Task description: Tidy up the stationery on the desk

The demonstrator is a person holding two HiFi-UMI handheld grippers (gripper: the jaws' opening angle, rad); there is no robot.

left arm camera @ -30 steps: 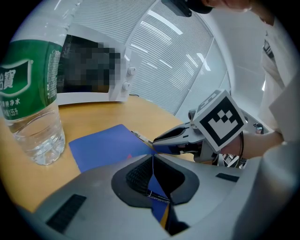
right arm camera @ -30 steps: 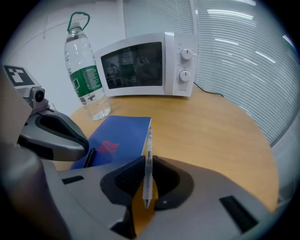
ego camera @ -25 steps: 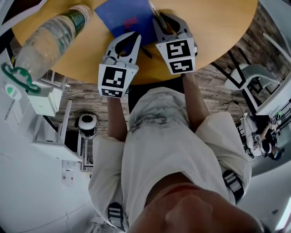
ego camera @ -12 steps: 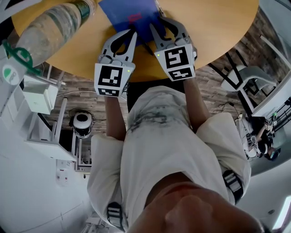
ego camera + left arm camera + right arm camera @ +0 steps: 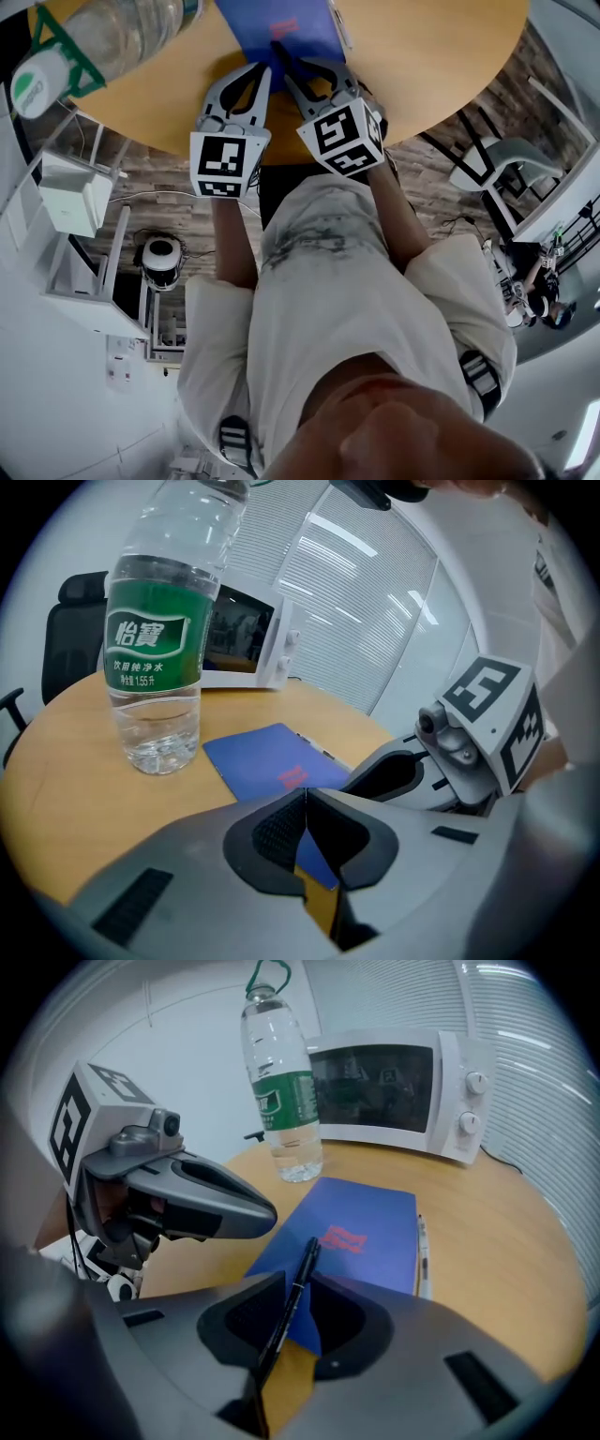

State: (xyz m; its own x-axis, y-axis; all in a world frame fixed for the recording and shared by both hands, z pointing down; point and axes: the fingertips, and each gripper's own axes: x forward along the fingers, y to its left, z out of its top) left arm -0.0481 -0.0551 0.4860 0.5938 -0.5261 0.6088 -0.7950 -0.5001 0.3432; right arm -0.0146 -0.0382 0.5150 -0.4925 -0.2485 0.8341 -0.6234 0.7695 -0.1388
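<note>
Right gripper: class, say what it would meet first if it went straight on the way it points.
Probably the blue notebook, lying just ahead of the right gripper and its held black pen; depth is unclear.

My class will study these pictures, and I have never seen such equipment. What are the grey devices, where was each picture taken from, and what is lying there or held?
There is no robot: a person in a white shirt holds a grey two-jaw gripper in each hand; the patterned cubes belong to them. One camera sits on the person's head, looking down; one rides on each gripper. On the round wooden table stand a clear green-labelled water bottle and a white microwave; a blue notebook lies flat, a pale pen beside it. The left gripper is shut and empty; the right gripper clamps a black pen.
</note>
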